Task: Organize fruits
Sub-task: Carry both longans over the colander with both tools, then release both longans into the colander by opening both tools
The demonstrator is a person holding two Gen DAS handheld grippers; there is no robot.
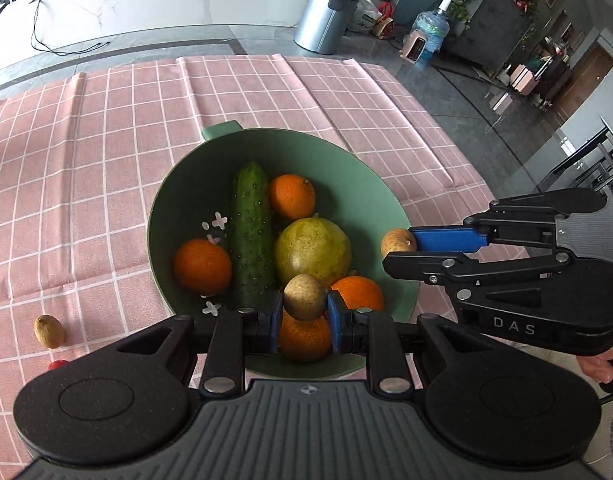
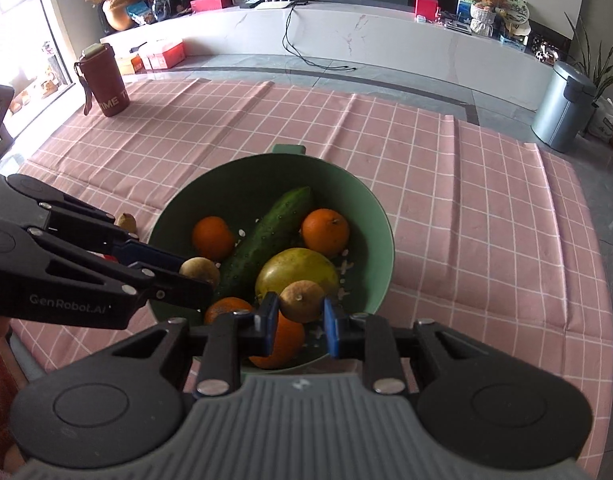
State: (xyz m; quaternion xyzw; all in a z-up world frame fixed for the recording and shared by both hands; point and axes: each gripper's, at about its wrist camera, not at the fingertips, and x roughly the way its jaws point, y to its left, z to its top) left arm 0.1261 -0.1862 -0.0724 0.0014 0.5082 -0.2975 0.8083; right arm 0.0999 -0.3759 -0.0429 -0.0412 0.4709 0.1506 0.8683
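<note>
Left gripper (image 1: 304,318) clamped a brown fruit (image 1: 304,297) — right gripper (image 2: 296,316) clamped another brown fruit (image 2: 302,301) — both frame-center over green bowl (image 1: 386,216).

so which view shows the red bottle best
The right wrist view. The red bottle stands upright and in full at the far left corner of the pink tablecloth, its strap and white lettering visible. The left wrist view does not show it at all.

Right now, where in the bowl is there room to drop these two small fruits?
Bare floor of the green bowl lies along its far wall, beyond the cucumber and far orange. The near half is crowded: pomelo and oranges touch.
</note>
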